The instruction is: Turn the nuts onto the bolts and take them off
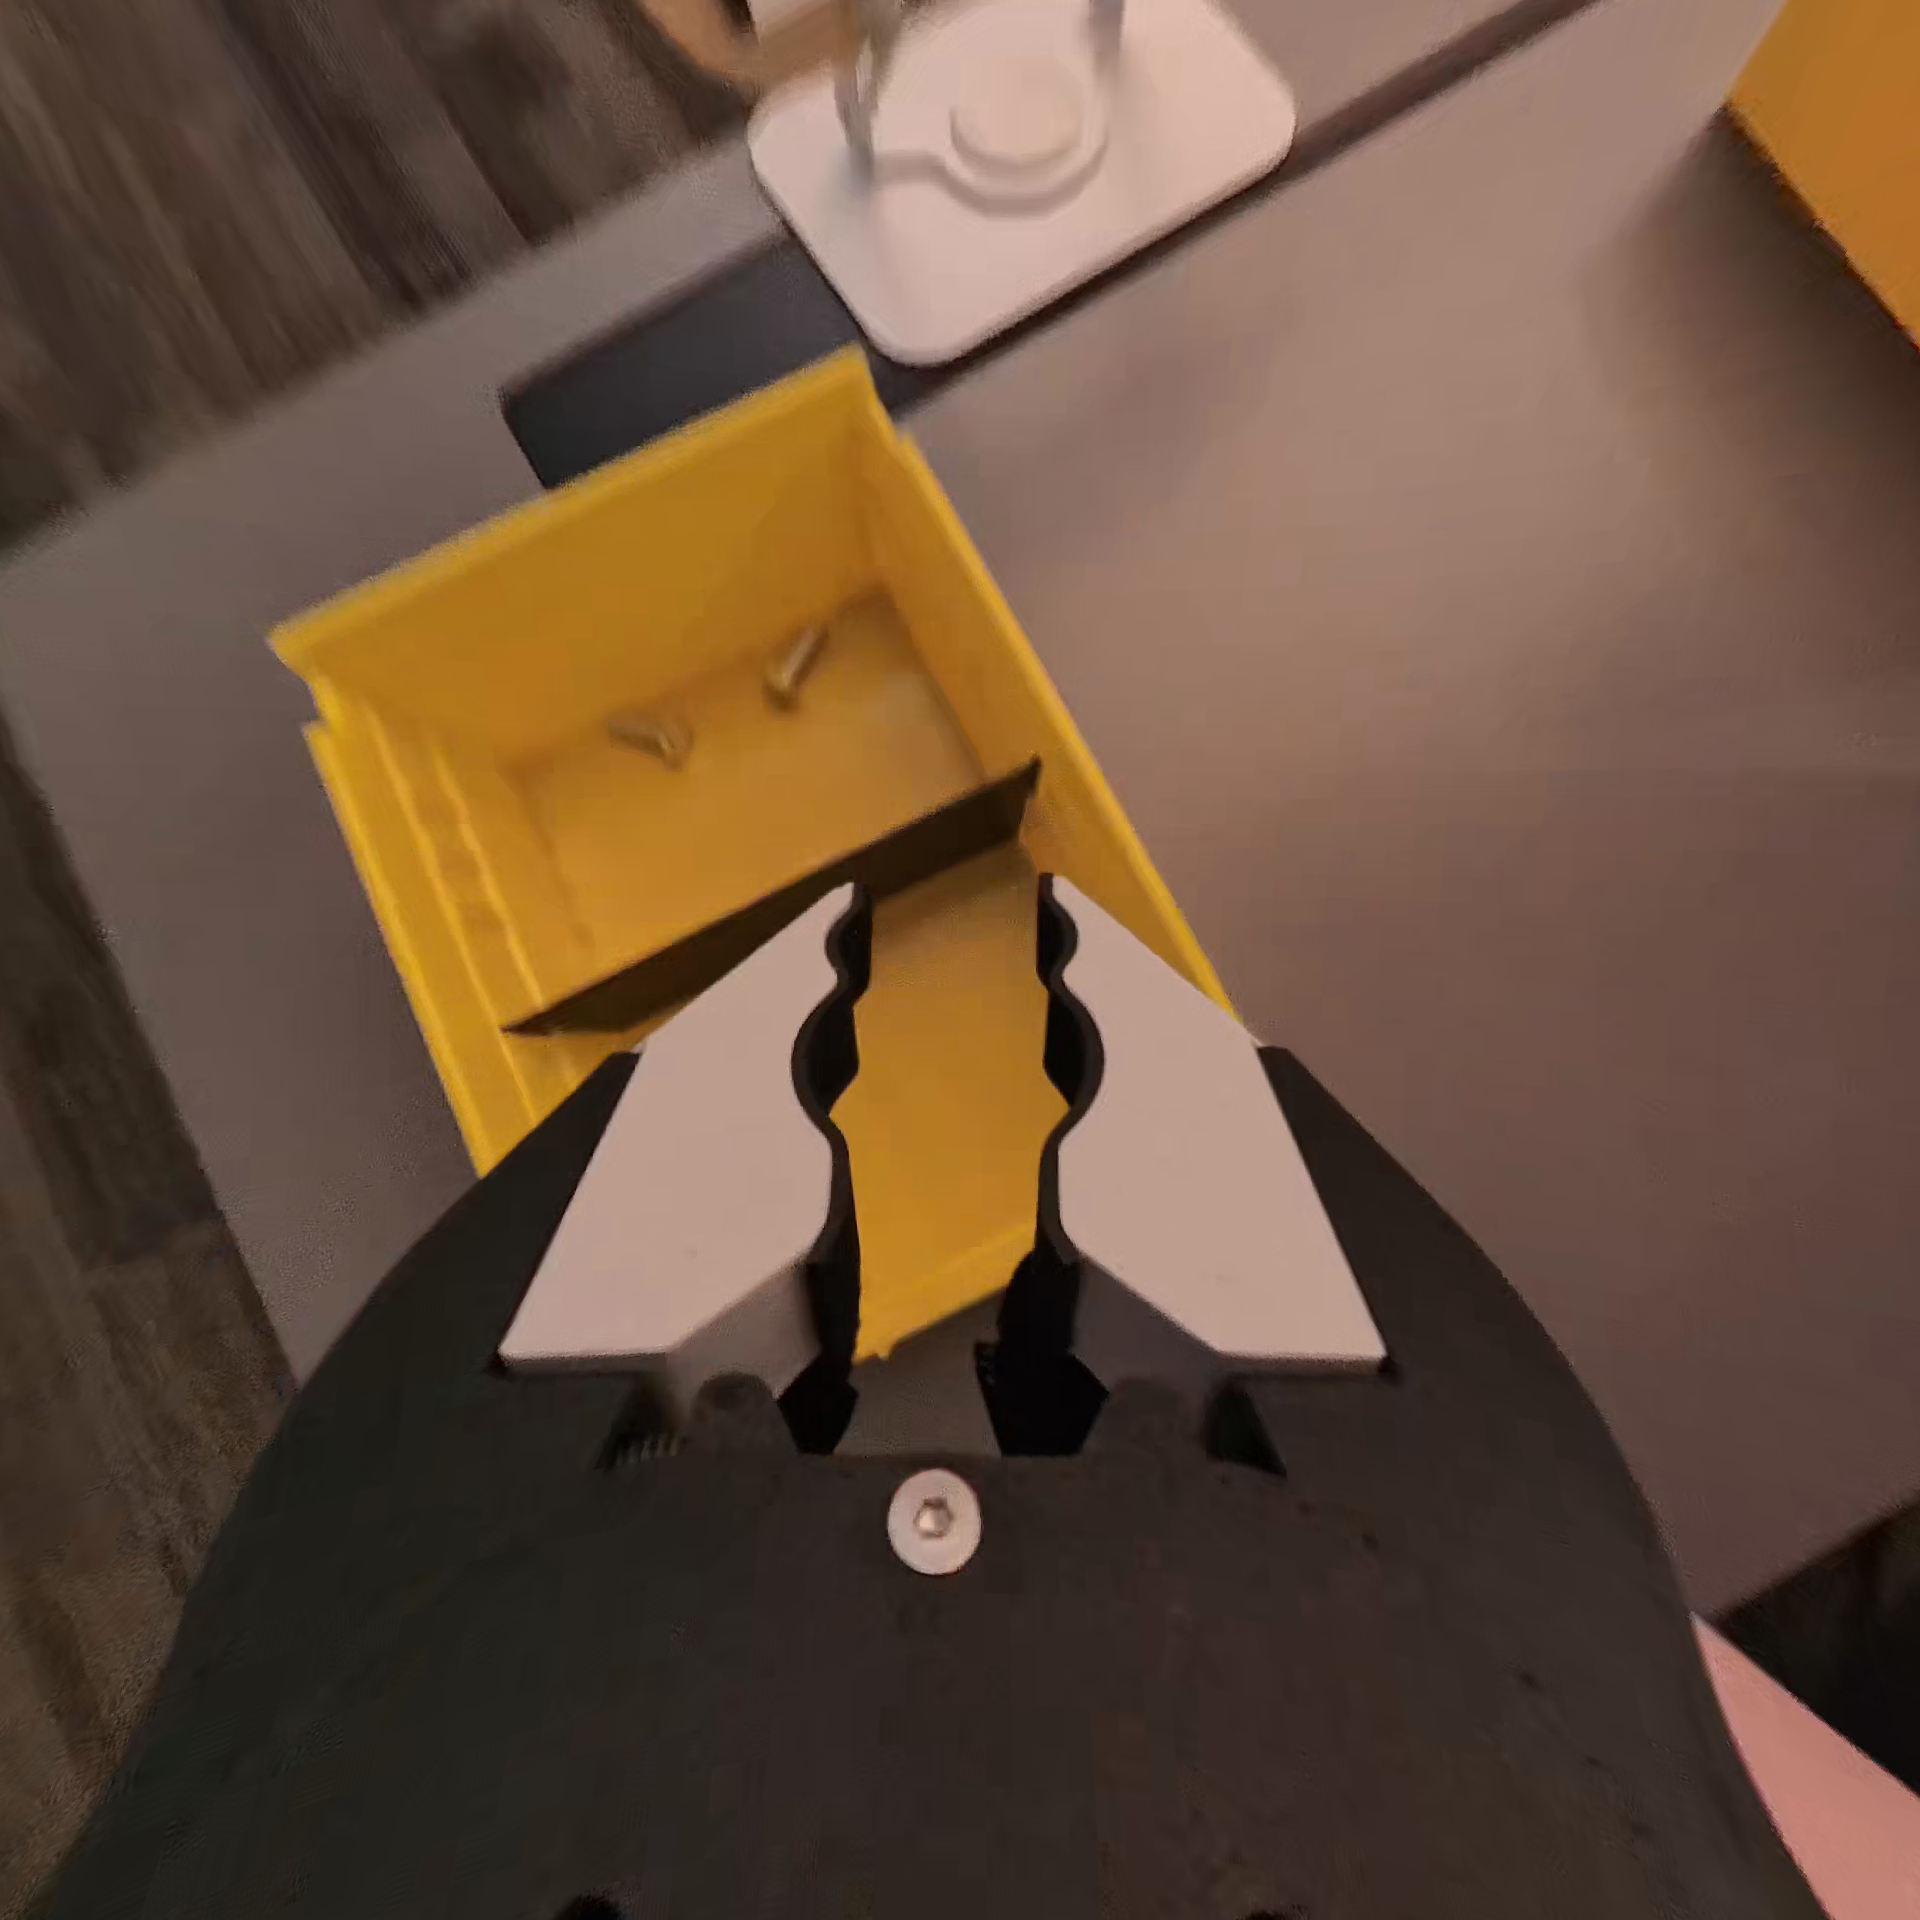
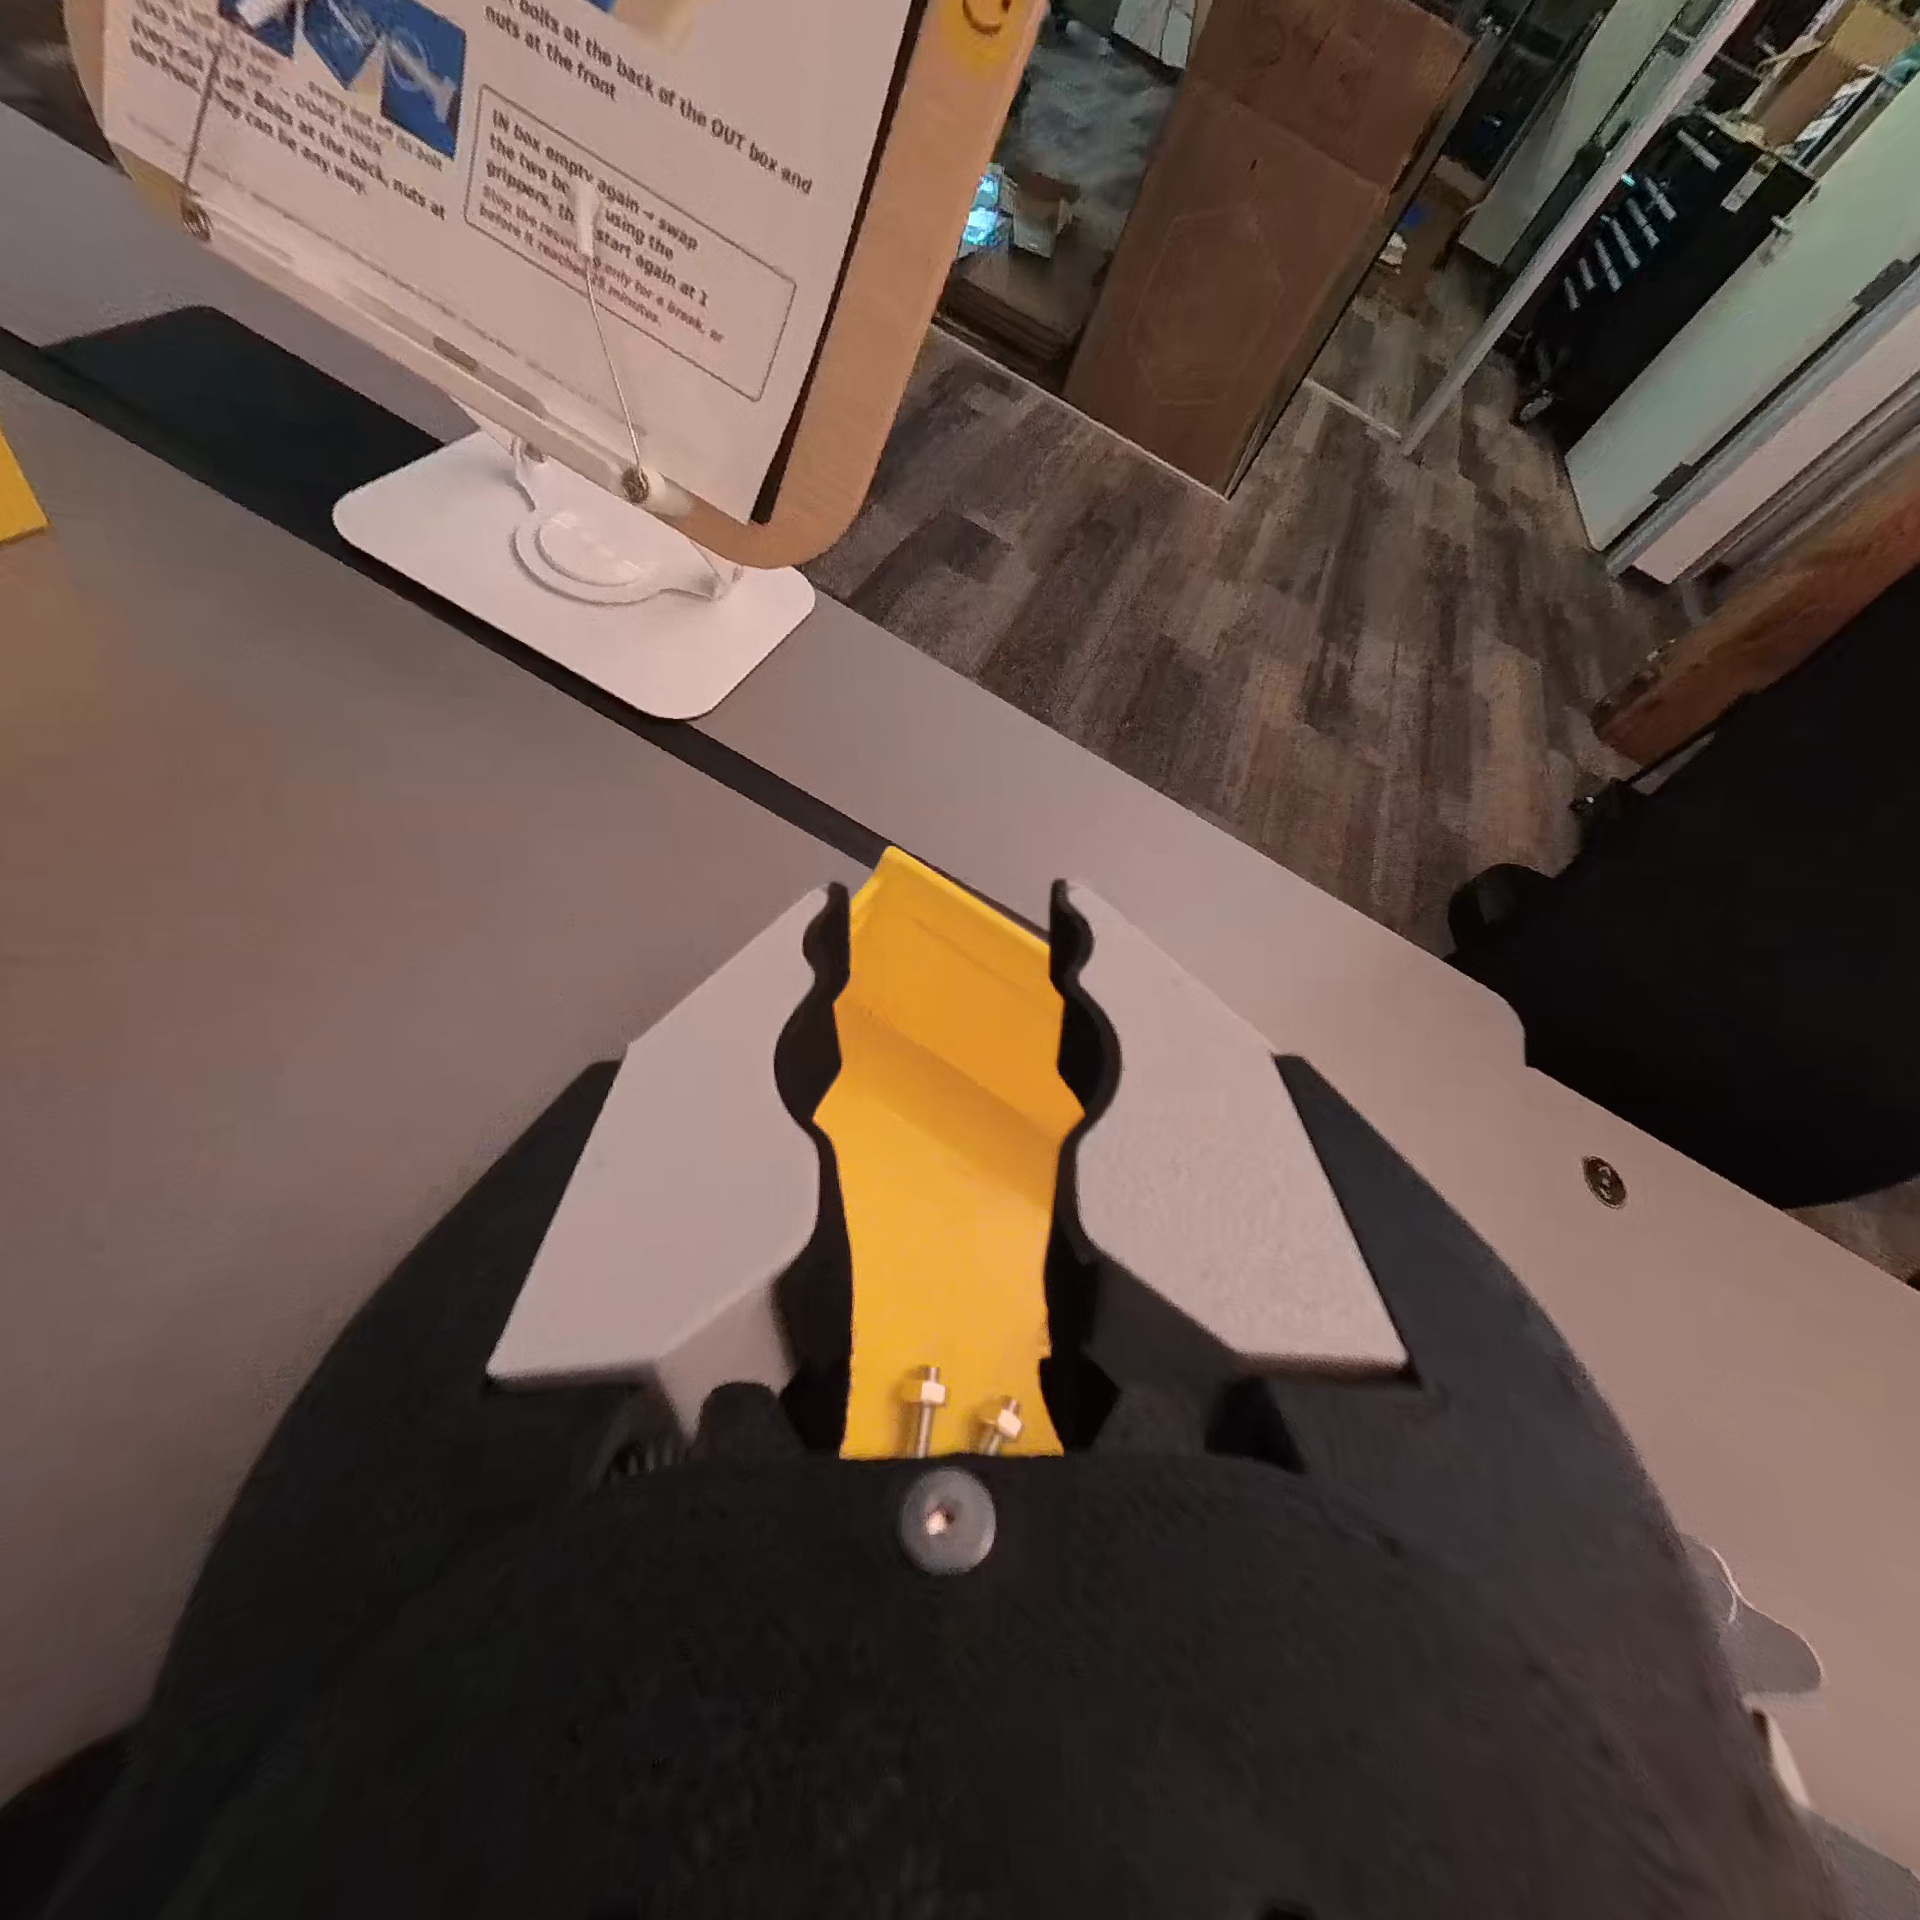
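In the left wrist view a yellow box [image 1: 665, 582] stands on the grey table, split by a black divider [image 1: 779, 920]. Two loose bolts [image 1: 649, 738] [image 1: 792, 665] lie in its far compartment. My left gripper [image 1: 951, 894] is open and empty, its tips over the divider and the near compartment. In the right wrist view my right gripper [image 2: 948, 894] is open and empty over another yellow box [image 2: 945, 1143], which shows only between the fingers. Two bolts with nuts on them [image 2: 925, 1408] [image 2: 997, 1423] lie in it close to the gripper's base.
A white stand base [image 1: 1018, 177] sits at the table's far edge and holds a printed sheet on a board [image 2: 582, 208]. The second yellow box shows at the upper right [image 1: 1839, 177]. Beyond the table edge are wood-look floor, a cardboard box [image 2: 1247, 260] and a black chair [image 2: 1714, 935].
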Action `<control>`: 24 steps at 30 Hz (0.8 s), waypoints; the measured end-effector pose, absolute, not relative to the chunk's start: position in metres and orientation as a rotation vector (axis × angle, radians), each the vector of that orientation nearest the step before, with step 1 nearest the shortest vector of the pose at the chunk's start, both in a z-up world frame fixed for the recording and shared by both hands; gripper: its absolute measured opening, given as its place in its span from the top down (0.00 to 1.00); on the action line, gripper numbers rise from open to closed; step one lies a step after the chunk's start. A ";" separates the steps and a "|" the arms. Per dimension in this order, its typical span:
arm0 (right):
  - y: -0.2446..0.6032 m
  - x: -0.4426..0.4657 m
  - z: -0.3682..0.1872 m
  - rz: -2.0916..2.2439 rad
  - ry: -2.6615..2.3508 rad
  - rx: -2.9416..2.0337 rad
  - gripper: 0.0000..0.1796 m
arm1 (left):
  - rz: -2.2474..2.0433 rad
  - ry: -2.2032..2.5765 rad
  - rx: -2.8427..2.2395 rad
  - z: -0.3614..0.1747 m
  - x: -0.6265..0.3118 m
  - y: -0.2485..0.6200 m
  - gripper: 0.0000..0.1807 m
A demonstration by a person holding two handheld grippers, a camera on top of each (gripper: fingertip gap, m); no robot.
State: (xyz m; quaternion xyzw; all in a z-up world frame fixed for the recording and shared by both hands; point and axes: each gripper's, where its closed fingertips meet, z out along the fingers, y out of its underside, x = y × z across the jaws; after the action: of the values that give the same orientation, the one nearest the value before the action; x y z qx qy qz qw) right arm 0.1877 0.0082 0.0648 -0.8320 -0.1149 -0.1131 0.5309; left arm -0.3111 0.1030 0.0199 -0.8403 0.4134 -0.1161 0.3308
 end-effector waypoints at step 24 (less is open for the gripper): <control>0.021 0.188 0.028 -0.275 -0.317 -2.109 0.76 | -0.153 1.204 -3.022 -0.116 -0.376 0.075 0.78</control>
State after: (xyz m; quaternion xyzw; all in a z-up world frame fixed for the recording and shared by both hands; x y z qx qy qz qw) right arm 0.1877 0.0210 0.0285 -0.8626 -0.1296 -0.1127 0.4758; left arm -0.3758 0.0746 -0.1157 -0.9265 0.3690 -0.0470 -0.0574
